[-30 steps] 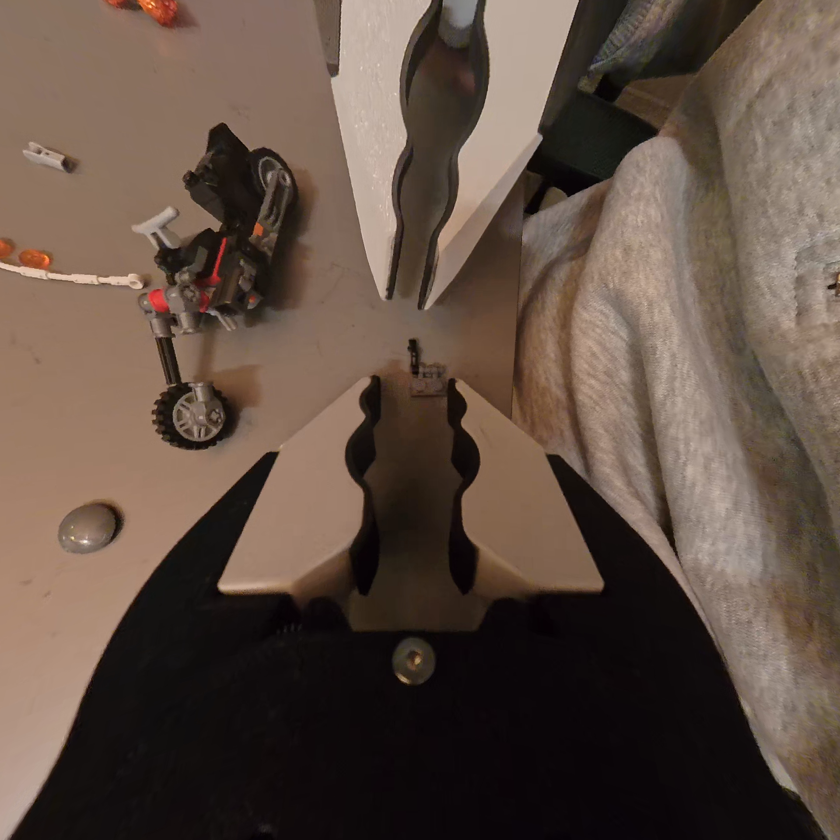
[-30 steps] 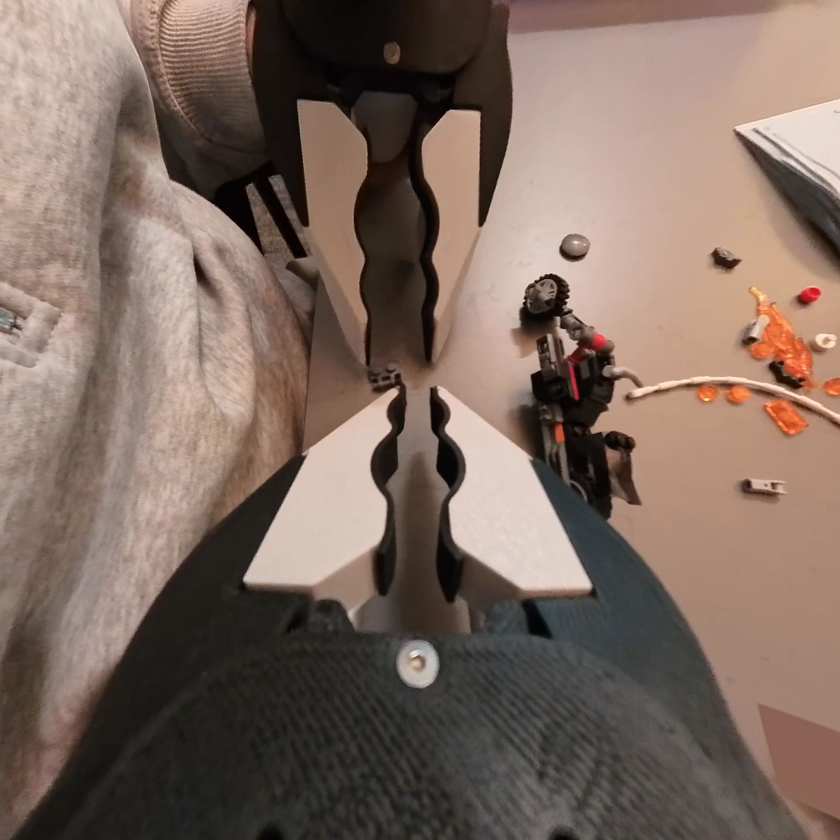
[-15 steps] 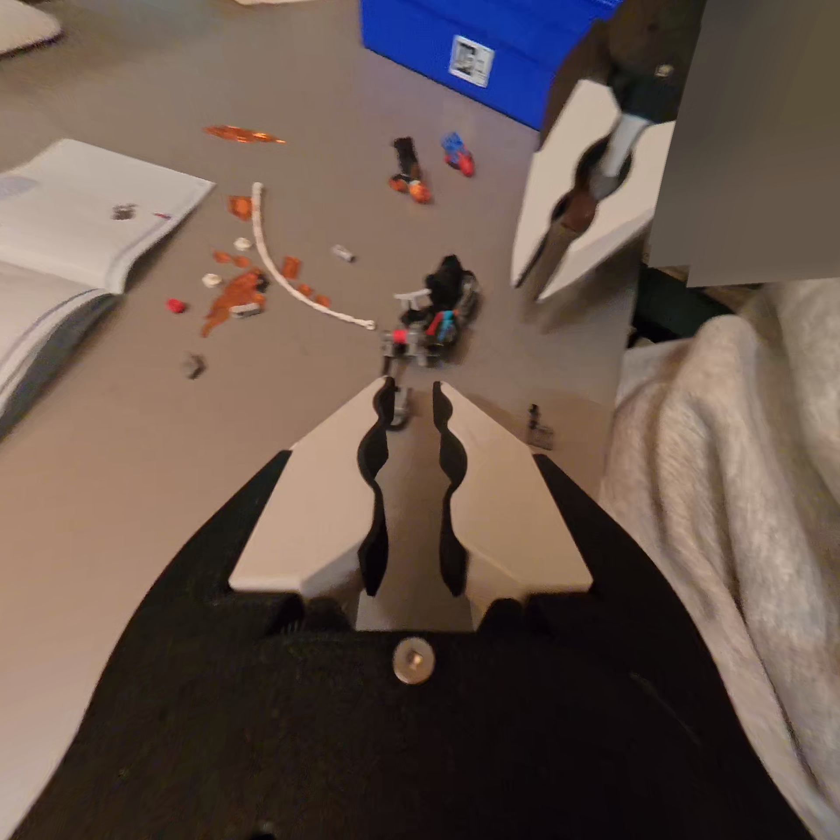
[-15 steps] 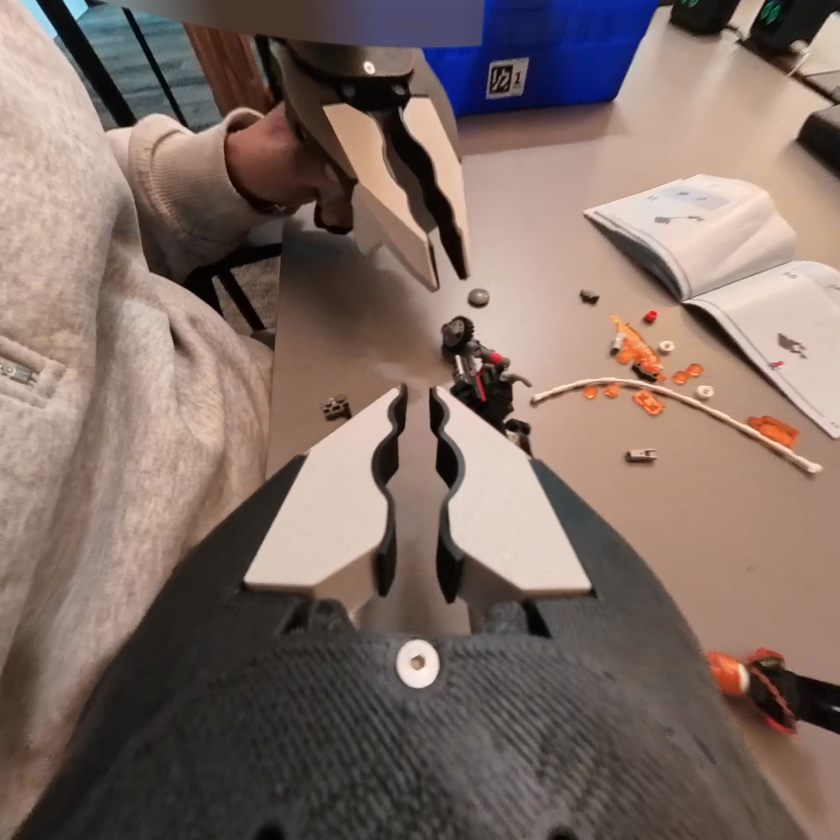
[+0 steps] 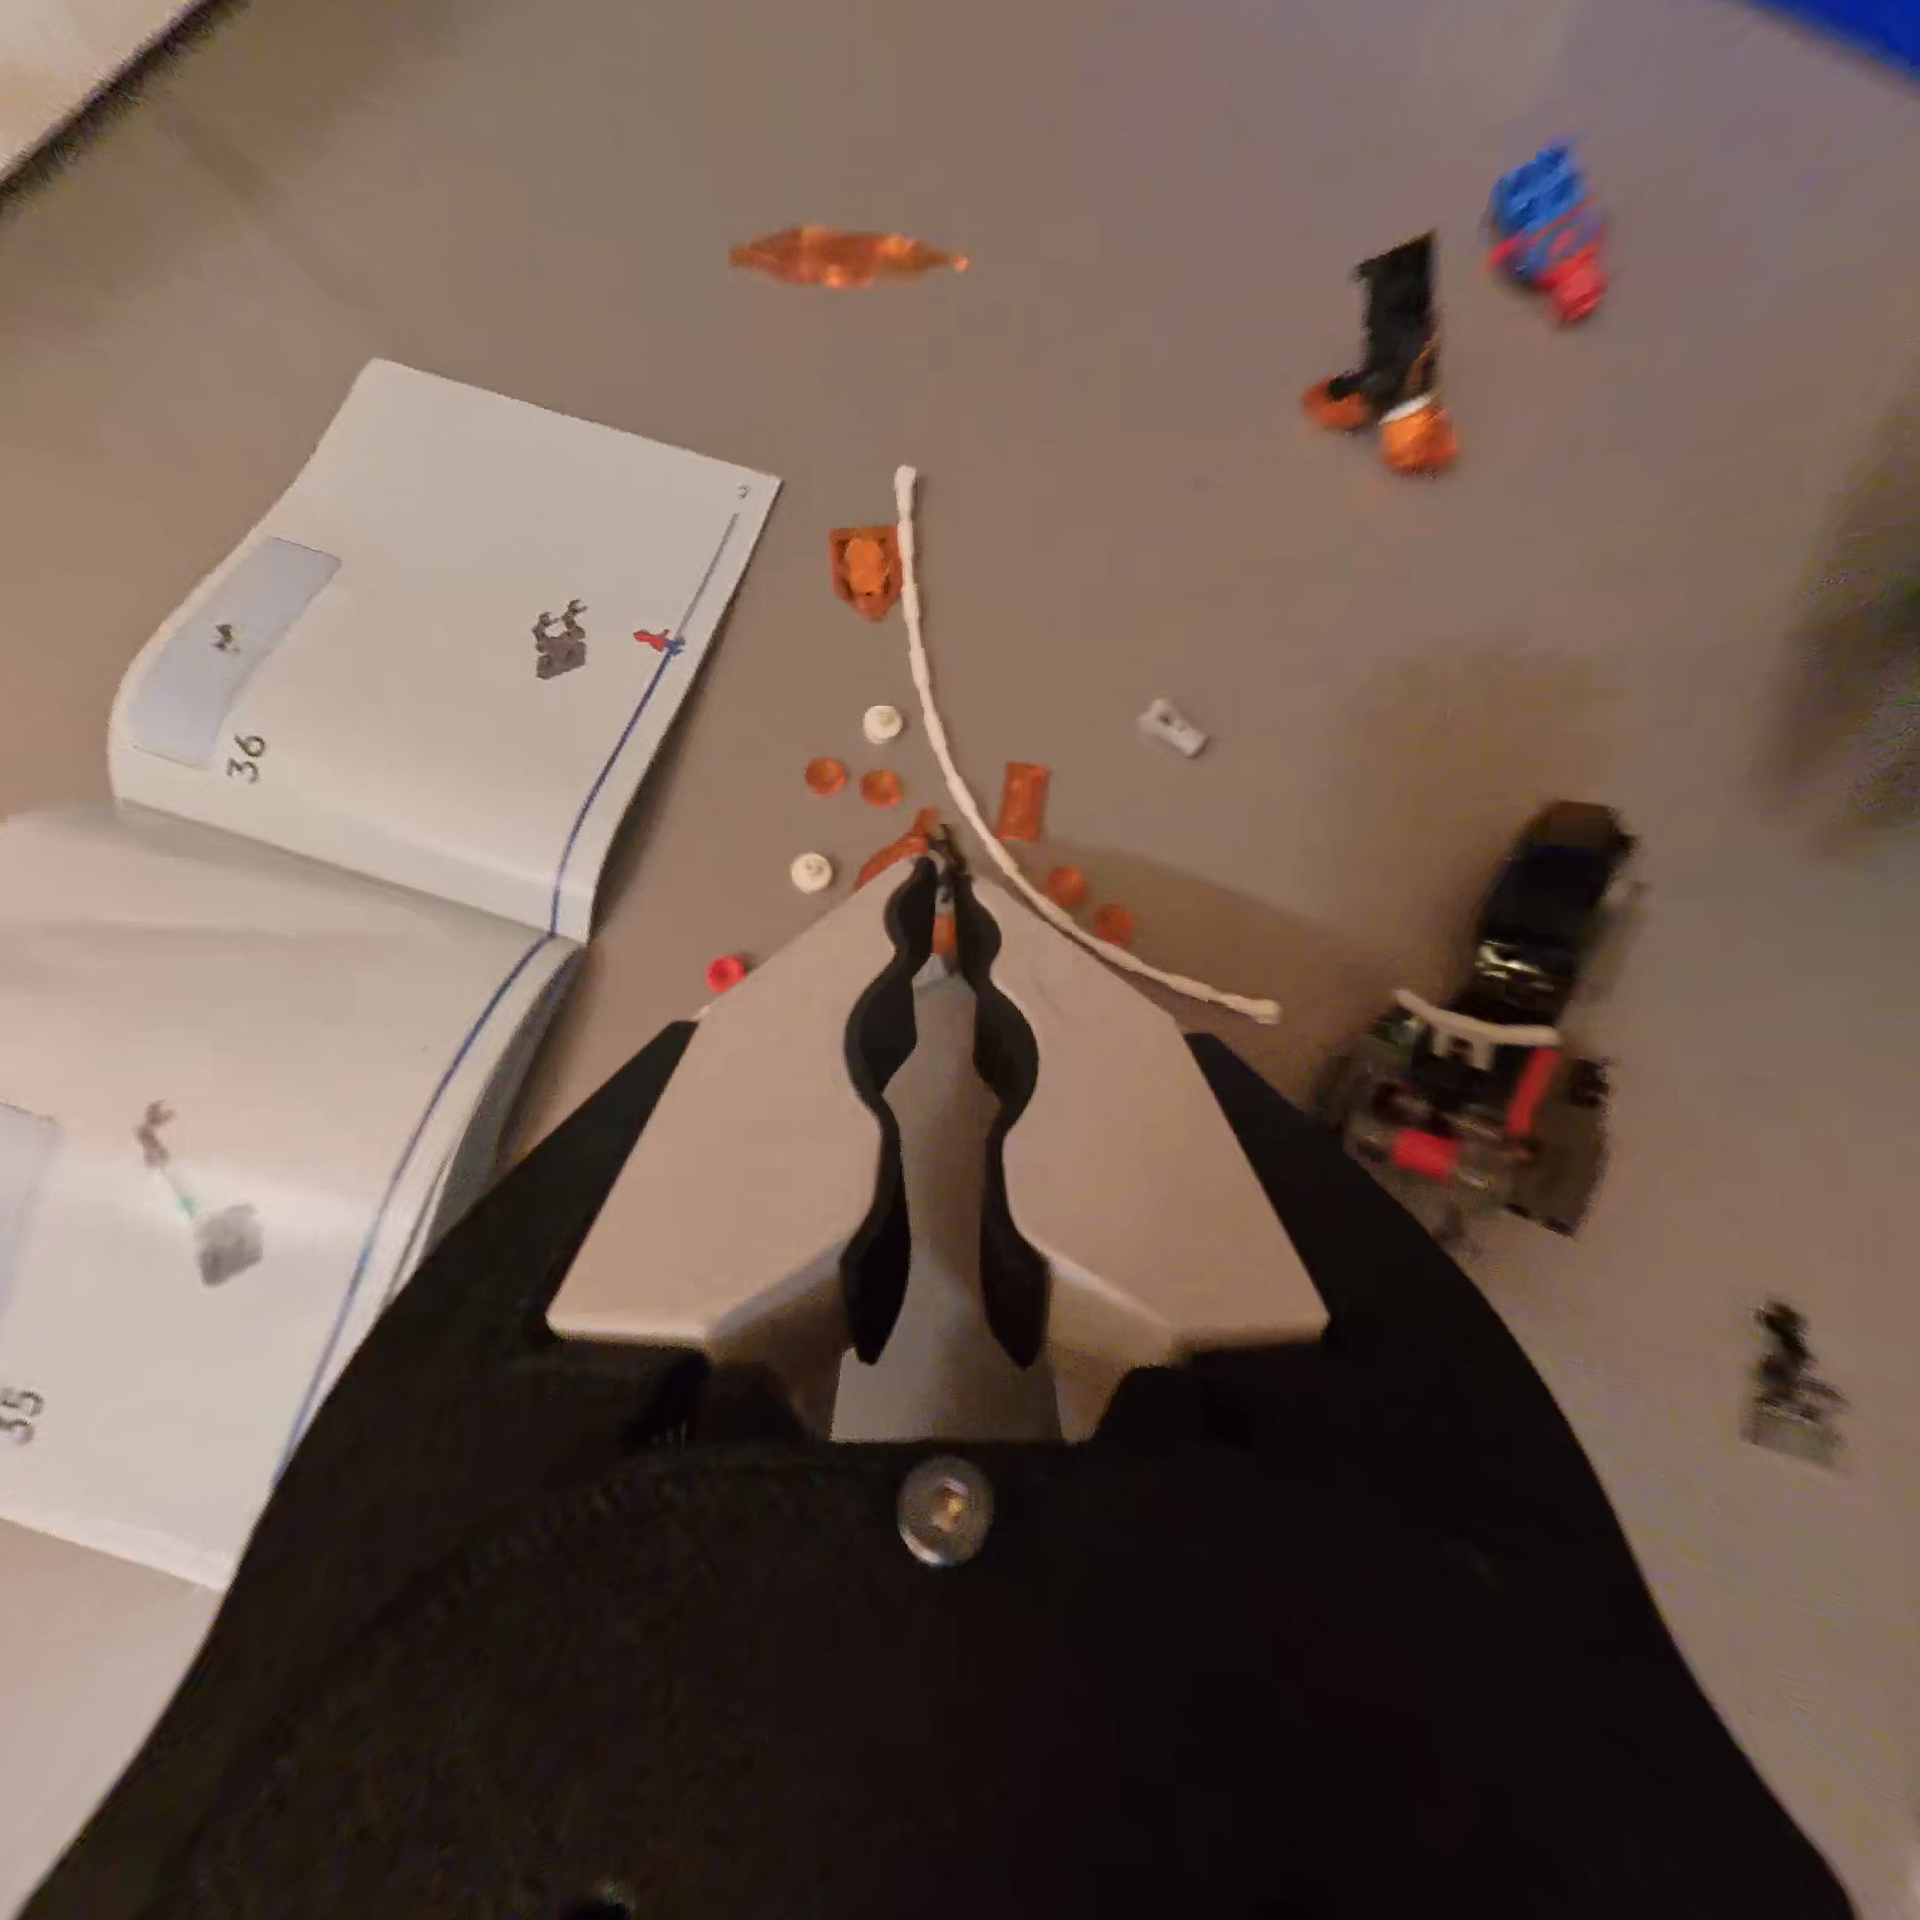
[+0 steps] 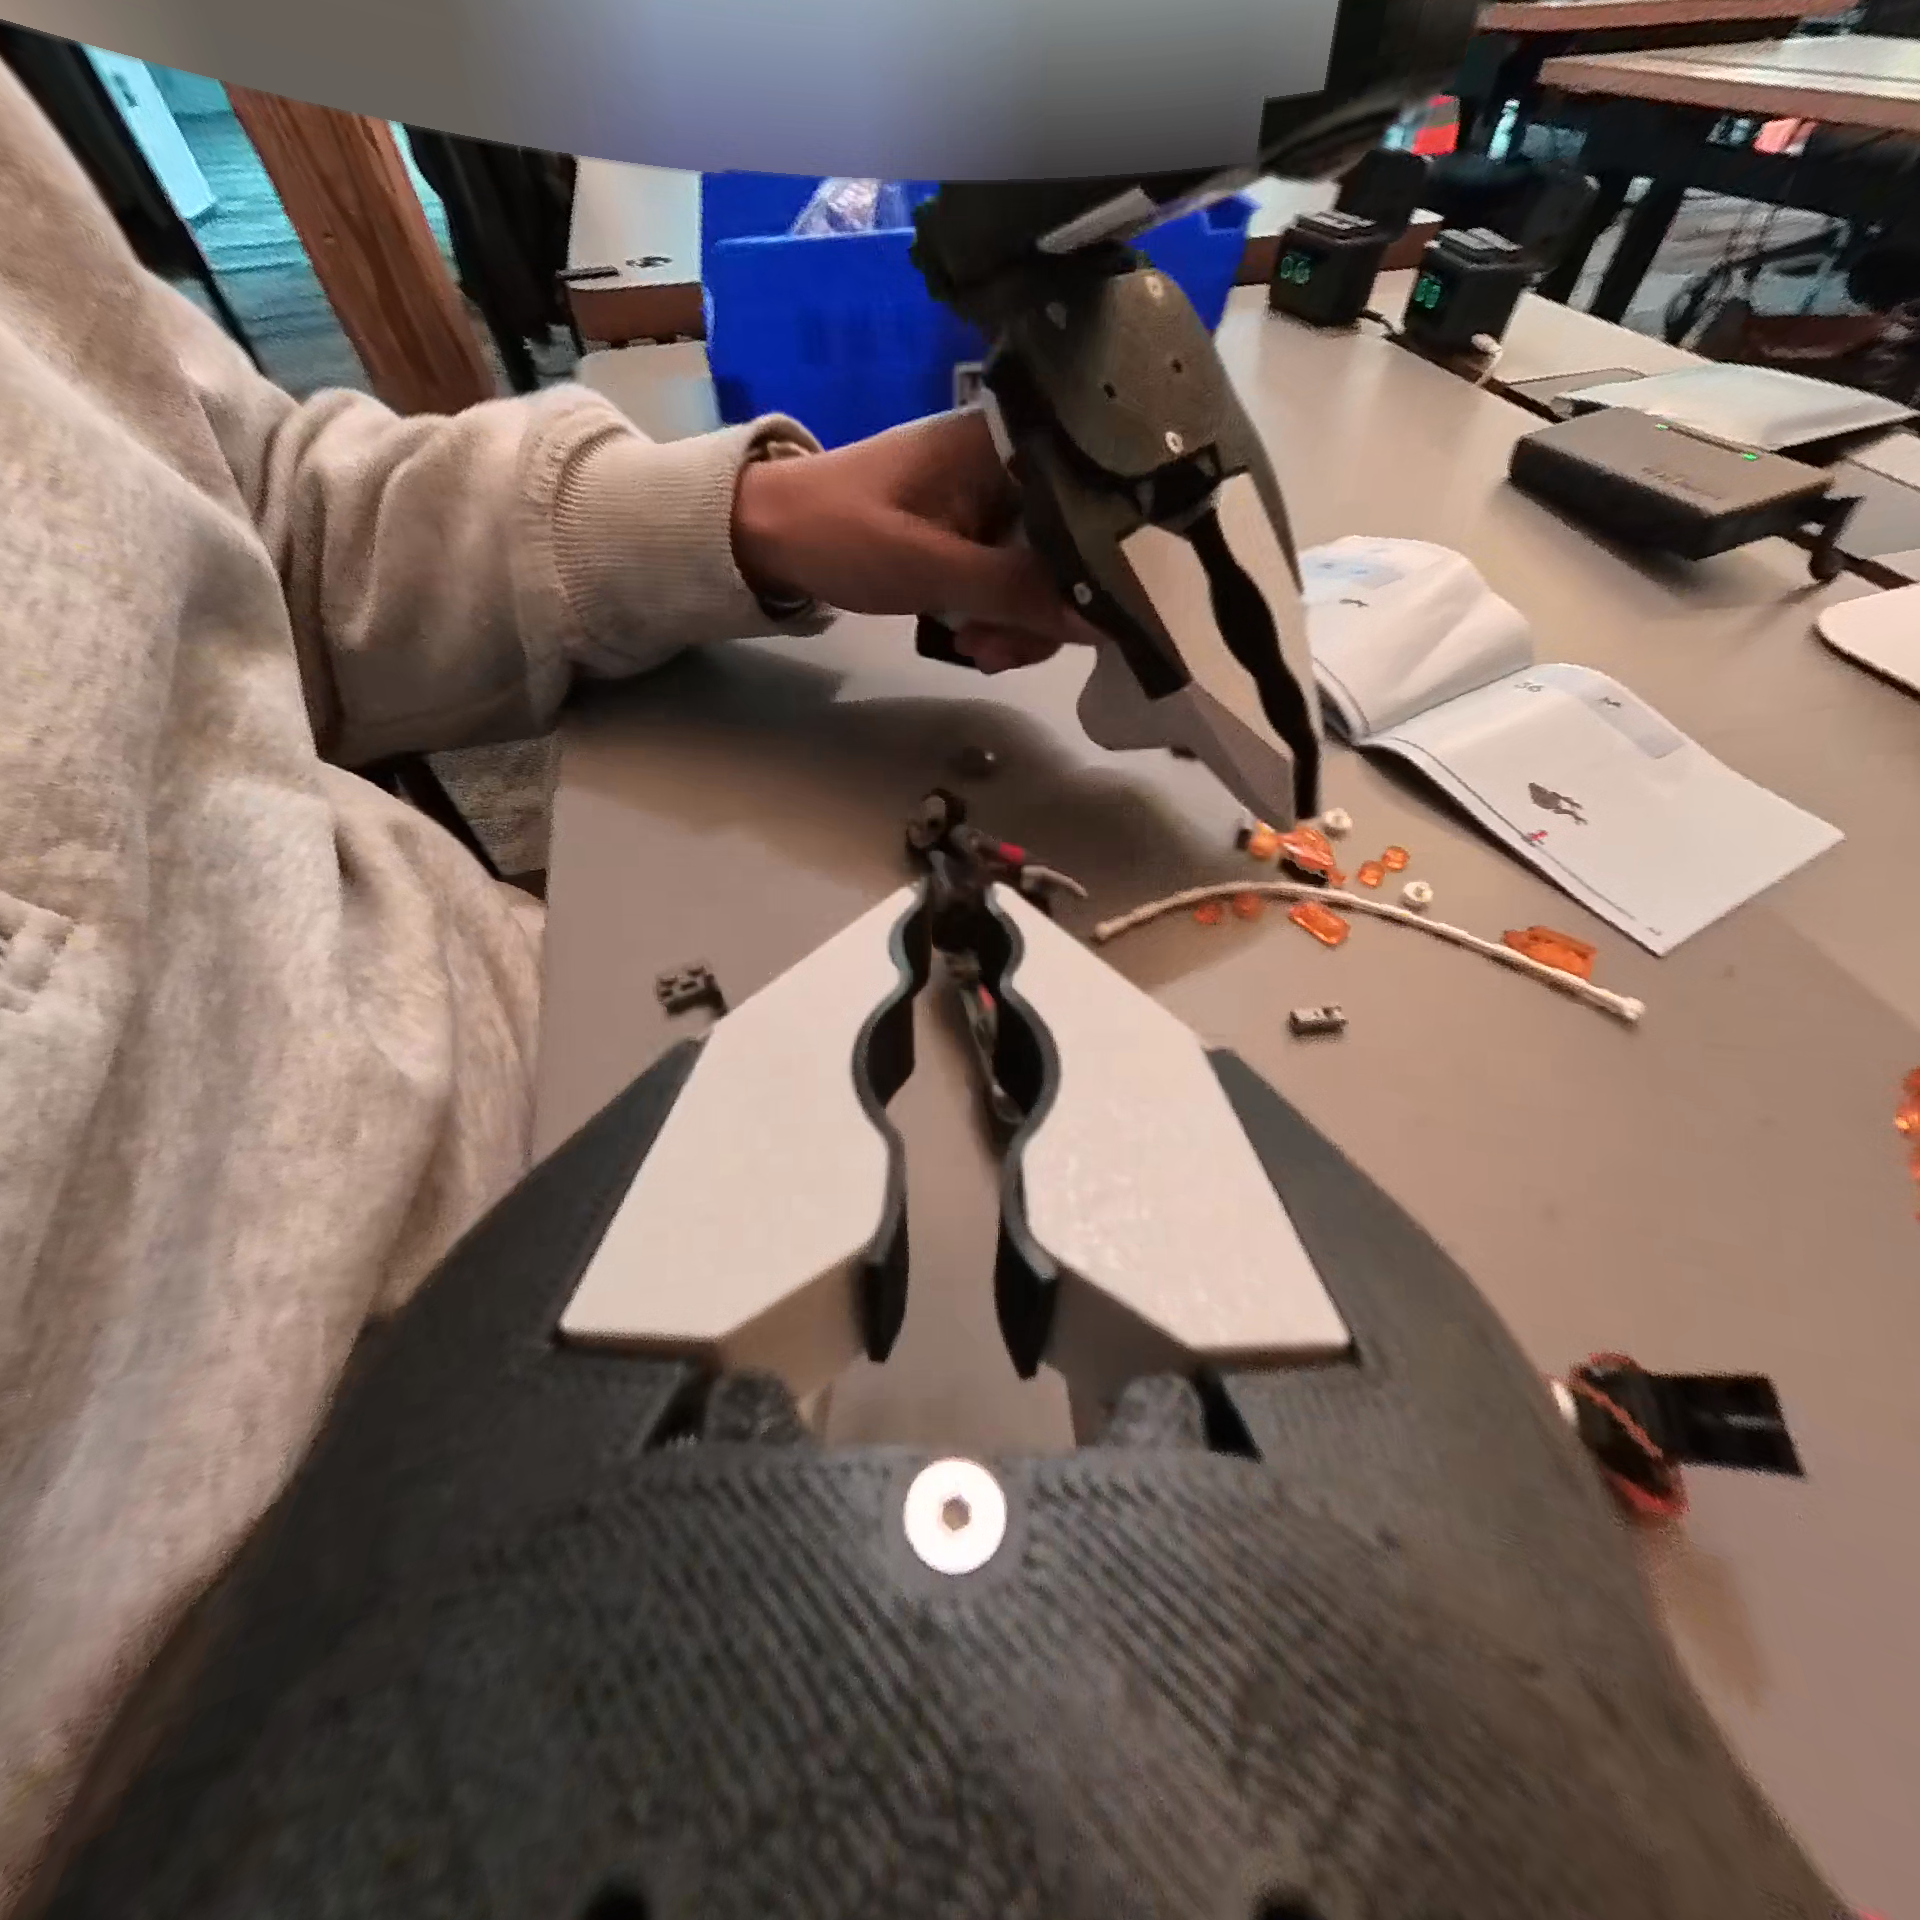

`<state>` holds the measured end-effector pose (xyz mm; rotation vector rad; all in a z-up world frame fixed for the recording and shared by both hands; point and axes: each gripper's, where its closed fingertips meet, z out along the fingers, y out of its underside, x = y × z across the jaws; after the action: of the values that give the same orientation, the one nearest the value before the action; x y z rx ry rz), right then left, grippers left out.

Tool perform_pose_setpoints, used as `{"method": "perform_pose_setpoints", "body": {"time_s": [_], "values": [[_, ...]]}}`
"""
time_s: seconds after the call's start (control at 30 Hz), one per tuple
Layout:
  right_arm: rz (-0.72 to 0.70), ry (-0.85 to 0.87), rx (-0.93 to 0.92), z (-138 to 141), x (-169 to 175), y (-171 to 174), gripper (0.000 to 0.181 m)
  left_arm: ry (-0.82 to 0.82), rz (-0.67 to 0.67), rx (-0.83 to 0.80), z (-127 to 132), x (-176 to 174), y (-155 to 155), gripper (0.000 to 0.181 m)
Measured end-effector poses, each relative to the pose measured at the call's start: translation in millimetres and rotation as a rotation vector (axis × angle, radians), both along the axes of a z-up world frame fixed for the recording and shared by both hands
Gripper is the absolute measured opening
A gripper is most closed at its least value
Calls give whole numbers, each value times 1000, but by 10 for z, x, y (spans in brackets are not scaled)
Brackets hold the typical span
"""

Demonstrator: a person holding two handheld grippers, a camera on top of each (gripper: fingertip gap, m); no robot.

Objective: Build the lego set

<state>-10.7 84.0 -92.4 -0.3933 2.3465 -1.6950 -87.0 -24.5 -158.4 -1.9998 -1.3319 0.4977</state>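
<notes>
The partly built black, grey and red motorcycle (image 5: pixel 1496 1049) lies on the grey table; in the right wrist view (image 6: pixel 961 862) it lies just beyond my fingertips. My left gripper (image 5: pixel 940 883) is down in a scatter of orange pieces (image 5: pixel 878 788) beside the white string (image 5: pixel 935 727), its tips nearly together on a small black piece (image 5: pixel 945 844). It also shows in the right wrist view (image 6: pixel 1299 816), held by a hand (image 6: pixel 883 520). My right gripper (image 6: pixel 956 909) is open and empty above the table. A small dark grey assembly (image 6: pixel 688 987) lies left of it.
An open instruction booklet (image 5: pixel 416 644) lies left of the pieces. A grey clip piece (image 5: pixel 1174 725), an orange flame piece (image 5: pixel 847 255), a black and orange figure (image 5: pixel 1392 343) and a blue and red one (image 5: pixel 1548 234) lie farther off. A blue bin (image 6: pixel 831 312) stands behind. The gap from one gripper's tips to the other's is roughly 15 cm. The grey clip piece (image 5: pixel 1174 725) lies some 6 cm from my left tips, 12 cm from my right tips. My right wrist view (image 6: pixel 1325 1001) looks at it from another angle.
Both grippers left the small grey assembly at the table edge. My left gripper swung to the orange pieces by the string and its fingers narrowed. My right gripper lifted and stayed open.
</notes>
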Motion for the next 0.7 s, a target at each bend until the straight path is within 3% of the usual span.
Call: {"method": "perform_pose_setpoints", "body": {"time_s": [0.43, 0.7], "values": [[-46, -54, -77, 13, -209, 56, 5, -69, -20, -3, -136, -43, 71, 11], [-52, -78, -116, 83, -232, 78, 4, -79, -19, -10, -138, -72, 57, 2]]}}
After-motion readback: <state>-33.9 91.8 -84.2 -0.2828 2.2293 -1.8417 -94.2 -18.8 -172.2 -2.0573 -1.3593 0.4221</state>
